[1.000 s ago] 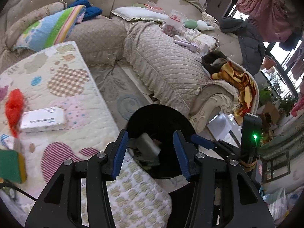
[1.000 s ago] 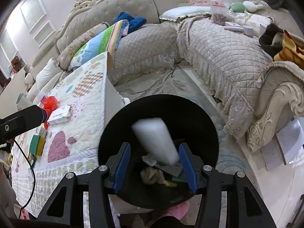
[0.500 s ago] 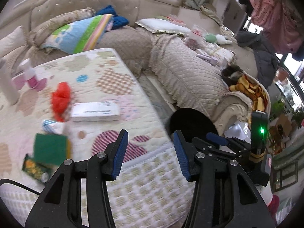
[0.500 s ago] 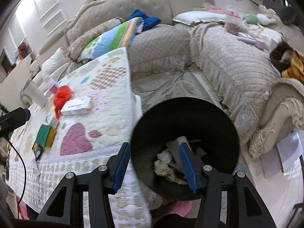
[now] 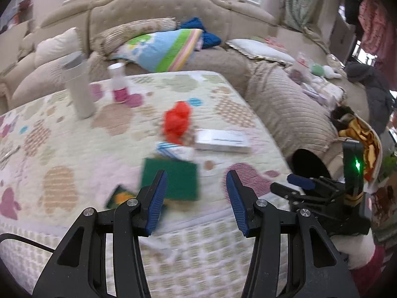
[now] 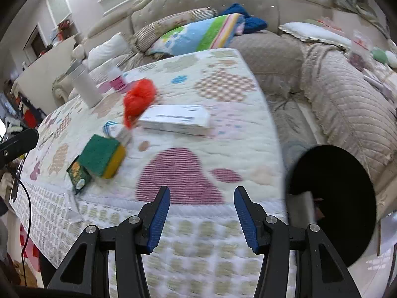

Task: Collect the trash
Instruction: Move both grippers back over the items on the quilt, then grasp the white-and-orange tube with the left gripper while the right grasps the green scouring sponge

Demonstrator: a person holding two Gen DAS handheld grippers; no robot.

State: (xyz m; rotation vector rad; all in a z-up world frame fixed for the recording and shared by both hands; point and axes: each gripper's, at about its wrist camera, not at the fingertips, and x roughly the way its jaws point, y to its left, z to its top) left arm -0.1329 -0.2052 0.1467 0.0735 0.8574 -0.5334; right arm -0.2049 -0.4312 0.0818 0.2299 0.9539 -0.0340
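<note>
- Left tool [image 5: 196, 198] hangs over the near edge of the quilted worktop [image 5: 74, 134], jaws partly apart with nothing between them, probably lined up for the green sponge [image 5: 171, 181] just ahead.
- Right tool [image 6: 202, 211] is likewise parted and empty.
- Trash lies mid-worktop: red bag [image 6: 139, 99], white box [image 6: 176, 119], small packet [image 6: 78, 176].
- The black bin [image 6: 347, 188] stands off the right edge, handy for drops.

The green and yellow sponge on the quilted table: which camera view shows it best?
The right wrist view: there the green and yellow sponge lies unobstructed, its green top and yellow side both visible. In the left wrist view, the sponge is blurred, shows only its green top, and the left gripper's finger partly covers it.
</note>
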